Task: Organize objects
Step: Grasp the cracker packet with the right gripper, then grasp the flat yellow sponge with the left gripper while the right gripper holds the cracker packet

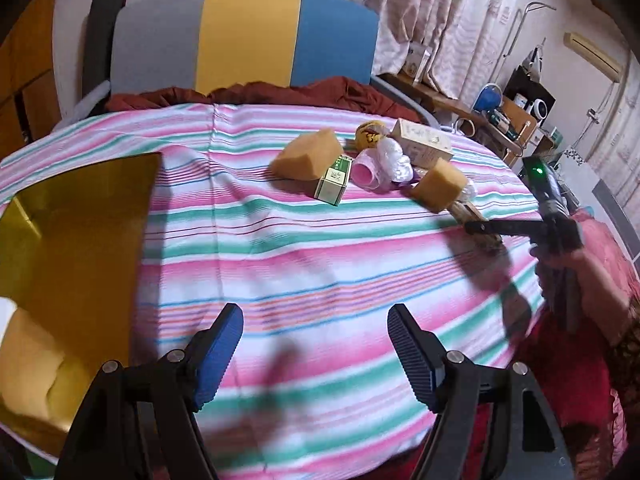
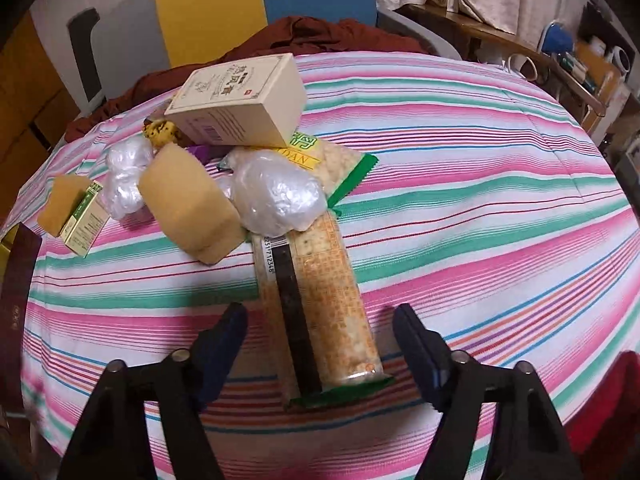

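Observation:
A pile of objects lies on the striped cloth [image 1: 304, 264]: two yellow sponges [image 1: 310, 153] [image 2: 188, 204], a small green box [image 1: 334, 180], a cream box [image 2: 240, 102], plastic-wrapped bundles [image 2: 276, 194] and a long cracker packet [image 2: 320, 304]. My right gripper [image 2: 320, 344] is open, its fingers on either side of the near end of the cracker packet. It shows in the left wrist view [image 1: 484, 228] at the pile's right. My left gripper [image 1: 316, 344] is open and empty over bare cloth. A gold tray [image 1: 76, 236] lies at the left with a sponge [image 1: 36, 364] in it.
A chair back with grey, yellow and blue panels [image 1: 248, 36] stands behind the table with a rust-red cloth [image 1: 280, 92] at its base. Cluttered shelves [image 1: 516, 116] and curtains are at the right. A dark red book [image 2: 16, 300] lies at the left edge.

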A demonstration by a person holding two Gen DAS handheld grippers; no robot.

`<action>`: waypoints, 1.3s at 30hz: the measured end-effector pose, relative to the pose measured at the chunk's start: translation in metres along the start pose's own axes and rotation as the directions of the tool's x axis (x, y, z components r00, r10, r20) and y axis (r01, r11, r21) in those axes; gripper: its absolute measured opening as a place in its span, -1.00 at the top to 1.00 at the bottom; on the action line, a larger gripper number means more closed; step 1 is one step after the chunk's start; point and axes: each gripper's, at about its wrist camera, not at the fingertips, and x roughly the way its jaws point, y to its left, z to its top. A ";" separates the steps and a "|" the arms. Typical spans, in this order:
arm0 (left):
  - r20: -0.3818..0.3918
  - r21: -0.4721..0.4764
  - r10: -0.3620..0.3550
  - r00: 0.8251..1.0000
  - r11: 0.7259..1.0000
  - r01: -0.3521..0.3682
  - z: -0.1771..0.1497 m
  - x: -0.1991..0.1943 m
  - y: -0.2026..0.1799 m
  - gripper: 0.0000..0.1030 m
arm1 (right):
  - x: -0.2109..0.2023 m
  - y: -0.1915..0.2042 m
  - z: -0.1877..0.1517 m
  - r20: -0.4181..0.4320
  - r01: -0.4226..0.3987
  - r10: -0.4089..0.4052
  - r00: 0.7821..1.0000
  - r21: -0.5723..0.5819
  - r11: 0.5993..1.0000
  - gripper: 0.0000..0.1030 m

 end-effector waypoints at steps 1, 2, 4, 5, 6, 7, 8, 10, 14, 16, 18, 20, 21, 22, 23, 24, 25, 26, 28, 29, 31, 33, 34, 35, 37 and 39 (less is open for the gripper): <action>-0.008 -0.008 -0.003 1.000 1.000 0.003 0.003 0.007 -0.001 -0.48 | 0.001 0.002 -0.001 -0.008 0.003 -0.003 1.000 -0.010 1.000 -0.20; -0.016 -0.019 -0.004 1.000 1.000 0.004 0.008 0.014 -0.002 -0.48 | 0.000 0.006 -0.001 -0.006 0.022 -0.023 1.000 -0.037 0.999 -0.05; -0.030 -0.047 -0.026 0.999 0.999 0.025 0.018 0.030 -0.002 -0.48 | -0.001 0.012 -0.002 -0.006 0.033 -0.033 0.999 -0.071 0.997 0.06; -0.036 -0.058 -0.024 0.999 0.998 0.022 0.022 0.036 -0.001 -0.48 | -0.001 0.014 -0.002 -0.008 0.030 -0.031 0.999 -0.076 0.997 0.06; -0.039 -0.076 -0.021 0.999 0.997 0.018 0.028 0.044 0.000 -0.48 | -0.002 0.015 -0.003 -0.009 0.032 -0.033 0.999 -0.081 0.996 0.07; -0.038 -0.090 -0.025 0.999 0.996 0.022 0.032 0.049 0.001 -0.48 | -0.003 0.016 -0.003 -0.009 0.035 -0.035 0.999 -0.086 0.996 0.07; -0.041 -0.109 -0.032 0.999 0.994 0.027 0.038 0.054 0.002 -0.48 | -0.004 0.016 -0.006 -0.011 0.034 -0.035 0.999 -0.087 0.996 0.07; -0.040 -0.154 -0.057 0.998 0.987 0.050 0.051 0.063 0.006 -0.48 | -0.004 0.013 -0.007 -0.011 0.033 -0.034 0.999 -0.087 0.996 0.07; 0.010 -0.207 -0.063 0.998 0.976 0.063 0.079 0.069 0.008 -0.66 | -0.002 0.014 -0.008 -0.012 0.040 -0.042 0.999 -0.096 0.995 0.07; 0.023 -0.237 -0.067 0.998 0.969 0.070 0.092 0.074 0.009 -0.67 | -0.003 0.015 -0.010 -0.014 0.041 -0.042 0.999 -0.099 0.994 0.06; 0.014 -0.277 -0.081 0.997 0.957 0.082 0.102 0.081 0.013 -0.67 | -0.002 0.017 -0.010 -0.017 0.034 -0.036 0.999 -0.098 0.995 0.02; 0.006 -0.326 -0.092 0.996 0.941 0.089 0.113 0.090 0.018 -0.68 | -0.002 0.019 -0.010 -0.017 0.037 -0.039 0.999 -0.105 0.994 0.00; 0.001 -0.344 -0.093 0.996 0.935 0.087 0.118 0.094 0.020 -0.68 | -0.003 0.021 -0.011 -0.016 0.039 -0.041 0.999 -0.108 0.993 0.00; 0.002 -0.363 -0.088 0.996 0.928 0.083 0.123 0.097 0.023 -0.69 | -0.003 0.020 -0.012 -0.016 0.040 -0.042 0.999 -0.110 0.993 -0.01; 0.003 -0.378 -0.084 0.996 0.922 0.079 0.126 0.100 0.025 -0.73 | -0.004 0.020 -0.013 -0.016 0.039 -0.041 0.999 -0.110 0.993 -0.02; -0.007 -0.395 -0.083 0.997 0.916 0.074 0.131 0.105 0.027 -0.77 | -0.003 0.019 -0.012 -0.017 0.038 -0.040 0.999 -0.108 0.993 -0.02; -0.011 -0.405 -0.087 0.996 0.911 0.075 0.134 0.107 0.029 -0.79 | -0.004 0.020 -0.013 -0.017 0.036 -0.038 0.999 -0.108 0.994 -0.03; -0.017 -0.416 -0.095 0.995 0.906 0.080 0.137 0.111 0.030 -0.82 | -0.005 0.019 -0.013 -0.017 0.035 -0.037 0.999 -0.107 0.994 -0.04; -0.037 -0.436 -0.109 0.993 0.896 0.082 0.143 0.120 0.031 -0.91 | -0.005 0.019 -0.014 -0.017 0.034 -0.036 0.999 -0.108 0.994 -0.06; -0.042 -0.444 -0.113 0.993 0.892 0.083 0.144 0.124 0.031 -0.94 | -0.005 0.019 -0.013 -0.017 0.033 -0.035 0.999 -0.109 0.994 -0.07; -0.045 -0.446 -0.102 0.994 0.892 0.071 0.147 0.131 0.029 -0.98 | -0.005 0.018 -0.014 -0.018 0.031 -0.033 0.999 -0.110 0.993 -0.09; -0.061 -0.439 -0.097 0.993 0.897 0.061 0.148 0.138 0.027 -0.99 | -0.004 0.017 -0.013 -0.018 0.032 -0.034 0.999 -0.111 0.993 -0.10; -0.072 -0.434 -0.101 0.992 0.899 0.060 0.148 0.142 0.025 -0.99 | -0.003 0.016 -0.012 -0.018 0.033 -0.035 0.999 -0.112 0.993 -0.10; -0.083 -0.431 -0.102 0.991 0.900 0.057 0.147 0.144 0.025 -0.99 | -0.003 0.016 -0.012 -0.017 0.034 -0.036 0.999 -0.113 0.993 -0.10; -0.100 -0.426 -0.101 0.990 0.904 0.050 0.145 0.150 0.024 -0.99 | -0.003 0.016 -0.012 -0.017 0.034 -0.036 0.999 -0.114 0.993 -0.11; -0.113 -0.422 -0.103 0.988 0.906 0.046 0.143 0.154 0.024 -0.97 | -0.004 0.015 -0.012 -0.017 0.032 -0.034 0.999 -0.112 0.993 -0.11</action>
